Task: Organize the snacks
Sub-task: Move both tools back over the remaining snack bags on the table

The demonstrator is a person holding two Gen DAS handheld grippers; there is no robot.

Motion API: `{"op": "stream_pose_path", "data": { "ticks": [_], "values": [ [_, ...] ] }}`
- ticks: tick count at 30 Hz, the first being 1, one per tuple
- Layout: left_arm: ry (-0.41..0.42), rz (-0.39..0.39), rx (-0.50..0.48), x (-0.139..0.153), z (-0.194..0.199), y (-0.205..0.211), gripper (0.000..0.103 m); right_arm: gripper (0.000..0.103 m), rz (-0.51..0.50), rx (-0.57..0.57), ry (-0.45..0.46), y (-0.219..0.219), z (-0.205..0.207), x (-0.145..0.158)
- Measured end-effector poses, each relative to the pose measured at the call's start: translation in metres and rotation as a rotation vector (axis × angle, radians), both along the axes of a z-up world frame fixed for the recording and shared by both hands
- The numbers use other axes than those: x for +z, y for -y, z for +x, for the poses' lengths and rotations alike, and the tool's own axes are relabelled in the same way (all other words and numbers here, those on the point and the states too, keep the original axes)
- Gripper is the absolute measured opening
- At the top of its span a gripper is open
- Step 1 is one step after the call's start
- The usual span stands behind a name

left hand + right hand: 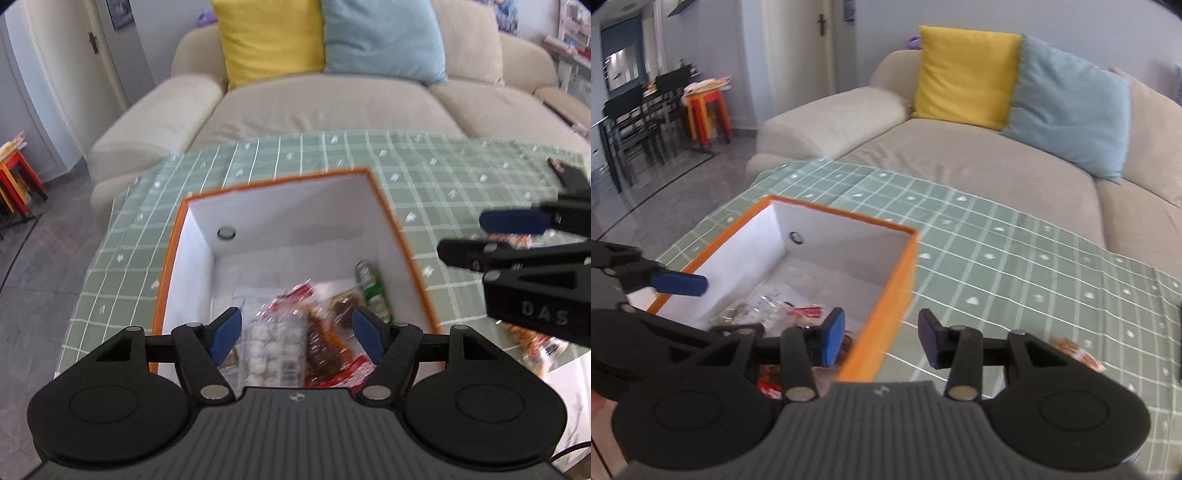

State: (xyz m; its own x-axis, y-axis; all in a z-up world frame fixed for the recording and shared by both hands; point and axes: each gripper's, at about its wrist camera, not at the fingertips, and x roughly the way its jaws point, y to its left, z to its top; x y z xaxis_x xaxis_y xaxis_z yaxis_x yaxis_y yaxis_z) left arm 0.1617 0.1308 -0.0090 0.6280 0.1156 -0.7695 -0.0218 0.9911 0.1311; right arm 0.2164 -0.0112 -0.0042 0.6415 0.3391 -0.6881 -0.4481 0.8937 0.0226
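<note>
Here, snacks (291,332) lie below open jaws.

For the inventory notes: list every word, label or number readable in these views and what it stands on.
"DAS": raised letters on the right claw, seen from the left wrist view.
Snack packets in the orange box: print too blurred to read.
Packet on the tablecloth: unreadable.
Nothing else legible.

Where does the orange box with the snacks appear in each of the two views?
Left wrist view: the orange box fills the centre and lower middle, open, with snack packets inside, just beyond the left gripper.
Right wrist view: the box is at lower left, to the left of the right gripper.
Shared landmark: the yellow cushion on the sofa.
</note>
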Motion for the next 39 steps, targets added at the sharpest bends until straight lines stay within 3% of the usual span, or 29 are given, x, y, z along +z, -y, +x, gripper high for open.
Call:
{"op": "stream_pose_path", "data": {
  "ticks": [8,16,28,34,39],
  "values": [
    [0.122,-0.037,-0.061,0.017,-0.018,0.045,0.081,0.046,0.048,-0.128,0.008,0.061,-0.028,-0.002],
    [0.162,-0.035,-0.18,0.005,-0.026,0.102,0.081,0.047,0.044,-0.243,0.015,0.119,-0.055,-0.019],
    [0.037,-0.105,-0.266,-0.041,-0.026,0.163,0.081,0.047,0.029,-0.411,-0.09,0.2,-0.082,-0.078],
    [-0.031,-0.114,-0.294,-0.068,-0.025,0.183,0.081,0.047,0.003,-0.438,-0.117,0.219,-0.089,-0.102],
    [-0.085,-0.164,-0.247,-0.083,-0.01,0.188,0.081,0.047,0.011,-0.435,-0.132,0.225,-0.085,-0.112]
  ]
}}
